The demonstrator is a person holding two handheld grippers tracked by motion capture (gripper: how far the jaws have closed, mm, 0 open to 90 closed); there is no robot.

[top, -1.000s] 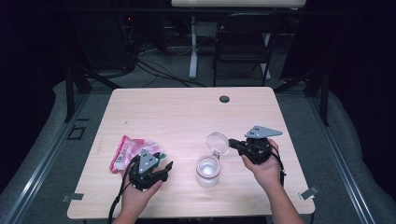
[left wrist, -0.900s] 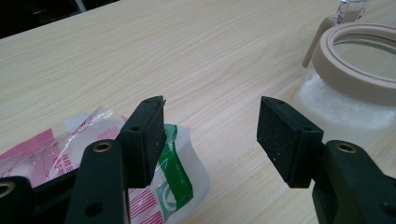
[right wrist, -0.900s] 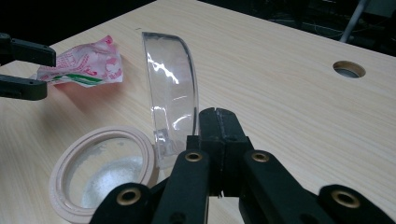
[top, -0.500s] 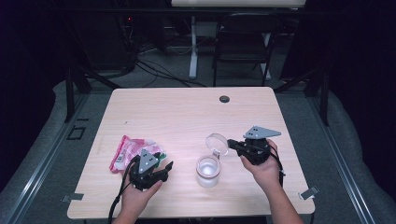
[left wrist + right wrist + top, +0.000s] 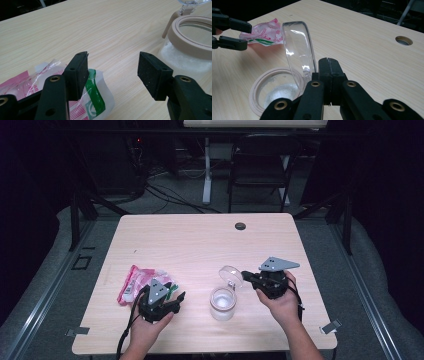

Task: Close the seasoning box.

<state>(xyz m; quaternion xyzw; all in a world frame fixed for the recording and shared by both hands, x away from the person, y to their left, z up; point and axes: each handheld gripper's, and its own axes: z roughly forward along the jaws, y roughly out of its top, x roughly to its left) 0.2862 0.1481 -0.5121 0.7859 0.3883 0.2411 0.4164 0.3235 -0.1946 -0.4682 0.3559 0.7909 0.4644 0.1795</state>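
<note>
Right tongs (image 5: pixel 329 62) clamped shut beside jar (image 5: pixel 222 303) mid-desk, propping its clear lid (image 5: pixel 299 56) up so the mouth stays clear | left tongs (image 5: pixel 112 71) agape, empty, over packet (image 5: pixel 142 281) | I judge filling comes next.

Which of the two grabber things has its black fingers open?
The left gripper, beside the pink and green packet, has its jaws apart with nothing between them. The right gripper, next to the jar's clear lid, has its jaws pressed together.
</note>
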